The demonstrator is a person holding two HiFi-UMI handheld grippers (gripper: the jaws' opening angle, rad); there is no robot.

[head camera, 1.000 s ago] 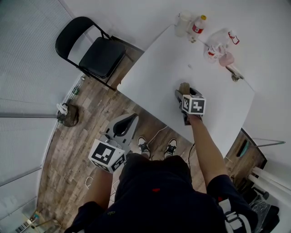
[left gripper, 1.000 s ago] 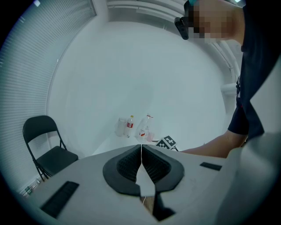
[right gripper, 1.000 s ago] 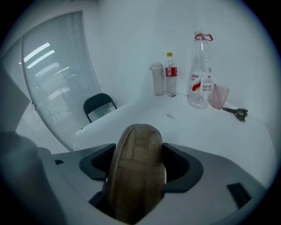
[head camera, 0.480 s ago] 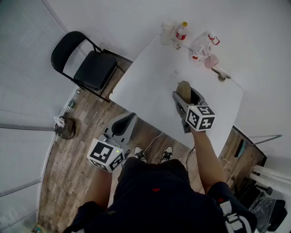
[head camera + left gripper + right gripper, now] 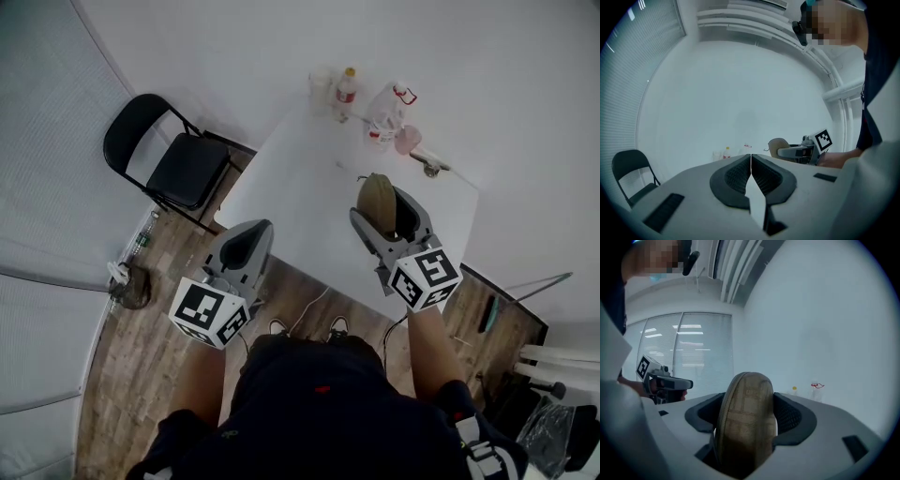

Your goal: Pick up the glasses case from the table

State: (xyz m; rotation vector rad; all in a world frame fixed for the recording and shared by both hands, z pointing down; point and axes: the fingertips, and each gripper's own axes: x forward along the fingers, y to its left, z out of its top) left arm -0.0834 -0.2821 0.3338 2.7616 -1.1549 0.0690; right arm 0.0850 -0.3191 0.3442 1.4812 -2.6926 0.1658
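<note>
Glasses case (image 5: 746, 423), tan, oval and hard-shelled with a woven check pattern, stands on edge, clamped between the dark ribbed pads of the grey plastic right gripper (image 5: 384, 202). Its rounded end pokes past the jaw tips. Only the right gripper view shows that pattern and the seam round its rim. In the head view it is a plain tan lump, its rear half sunk inside the jaws.

Below and ahead of that gripper lies the white rectangular table (image 5: 300, 178), which the head view alone shows whole. How far the case hangs above the top cannot be told. Out to the left of the left gripper stands a black folding chair with a padded seat (image 5: 176, 161) on the brown wood-plank floor (image 5: 141, 319).

The grey left gripper (image 5: 751, 161) carries nothing, its jaws pressed together pad against pad, level with the table's near edge. Its own view catches the right gripper from the side, with the case end showing.

Far ahead of both grippers, at the table's far edge, stand a clear spray bottle with a red trigger (image 5: 384, 108), a small bottle with a yellow cap and red label (image 5: 347, 89) and a pink cup (image 5: 406, 141). In the gripper views these are mere specks.
</note>
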